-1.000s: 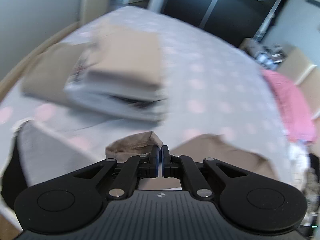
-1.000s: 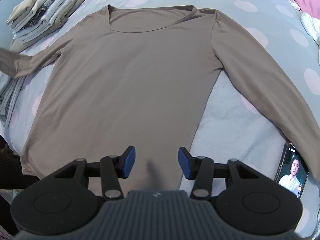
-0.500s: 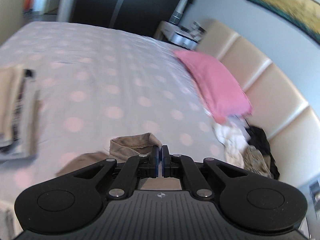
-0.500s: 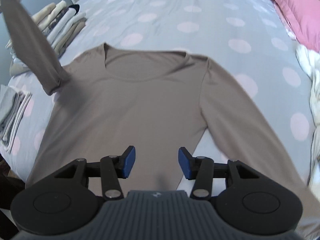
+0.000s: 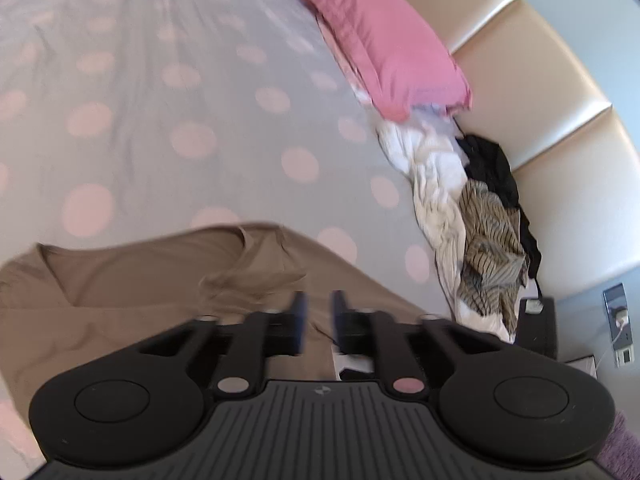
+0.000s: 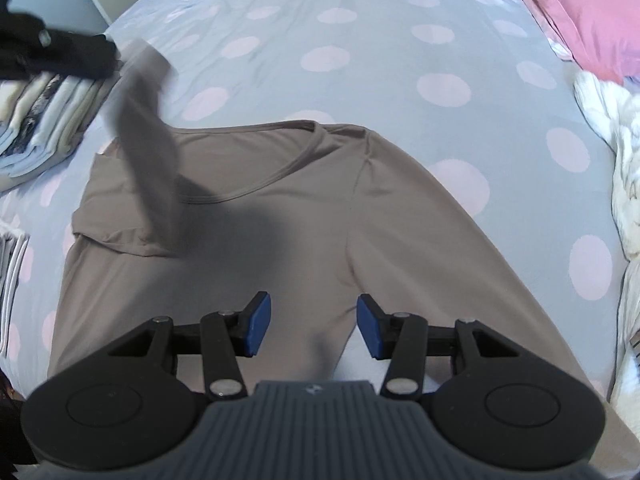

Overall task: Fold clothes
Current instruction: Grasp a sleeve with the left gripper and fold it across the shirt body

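Note:
A taupe long-sleeved shirt [image 6: 280, 216] lies flat on the dotted bed sheet [image 6: 360, 32], neckline away from me. Its left sleeve [image 6: 148, 152] hangs in the air, folded across the chest, blurred. The left gripper [image 6: 112, 54] shows at the upper left of the right wrist view, at the sleeve's cuff. In the left wrist view the left gripper [image 5: 318, 316] has its fingers slightly apart, above the shirt [image 5: 140, 280]; nothing shows between them. My right gripper [image 6: 312, 322] is open and empty over the shirt's lower right side.
A stack of folded clothes [image 6: 44, 116] sits at the left, another folded pile [image 6: 10, 280] below it. A pink pillow [image 5: 384, 36] and a heap of unfolded clothes [image 5: 472, 216] lie by the padded headboard [image 5: 552, 120].
The left gripper carried the left sleeve up and across over the shirt's chest, and its fingers have parted from shut. The right gripper stays open and has shifted slightly forward.

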`<state>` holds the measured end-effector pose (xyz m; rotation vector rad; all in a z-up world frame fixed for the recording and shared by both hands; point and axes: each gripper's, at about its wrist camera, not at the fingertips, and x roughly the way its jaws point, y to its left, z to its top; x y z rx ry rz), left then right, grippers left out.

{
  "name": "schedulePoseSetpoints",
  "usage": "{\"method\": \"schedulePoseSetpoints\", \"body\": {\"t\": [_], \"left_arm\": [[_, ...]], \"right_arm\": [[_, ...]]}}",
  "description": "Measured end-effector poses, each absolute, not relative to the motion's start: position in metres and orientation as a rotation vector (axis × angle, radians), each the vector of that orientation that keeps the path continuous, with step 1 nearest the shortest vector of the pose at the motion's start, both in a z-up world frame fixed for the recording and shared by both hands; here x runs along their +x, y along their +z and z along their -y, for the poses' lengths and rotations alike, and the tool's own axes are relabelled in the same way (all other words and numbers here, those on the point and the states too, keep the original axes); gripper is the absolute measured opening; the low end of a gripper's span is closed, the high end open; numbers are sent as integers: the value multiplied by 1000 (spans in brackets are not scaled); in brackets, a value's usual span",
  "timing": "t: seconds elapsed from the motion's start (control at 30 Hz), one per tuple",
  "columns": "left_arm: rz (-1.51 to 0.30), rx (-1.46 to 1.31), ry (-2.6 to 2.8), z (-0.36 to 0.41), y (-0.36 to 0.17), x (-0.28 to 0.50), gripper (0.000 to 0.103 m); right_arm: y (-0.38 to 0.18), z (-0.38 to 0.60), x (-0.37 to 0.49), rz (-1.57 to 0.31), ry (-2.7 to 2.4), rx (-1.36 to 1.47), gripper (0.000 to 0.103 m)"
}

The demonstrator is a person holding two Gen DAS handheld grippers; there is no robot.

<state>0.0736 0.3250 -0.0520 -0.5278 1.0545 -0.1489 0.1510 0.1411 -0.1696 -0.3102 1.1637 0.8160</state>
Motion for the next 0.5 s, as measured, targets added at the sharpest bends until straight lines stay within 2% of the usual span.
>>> {"method": "schedulePoseSetpoints", "body": {"t": [0.03,0.07,0.27,0.37,0.5], "left_arm": [[-1057,-527,-146,-325,-57,73,37],[-1059,-527,-142,-325,-61,73,43],[-1092,-514,-84,-346,-80,49,43],[-1110,-481,-13,-366,-87,23,43],[-1150,-438,107,-398,-99,-19,43]], "right_arm": [[-172,-142,153,-1168,810,-312,51],[-174,-142,154,-1171,804,-315,51],[-182,-147,160,-1179,762,-324,51],[-181,-151,166,-1180,756,-278,44],[-177,-166,177,-1184,747,-192,40]]}}
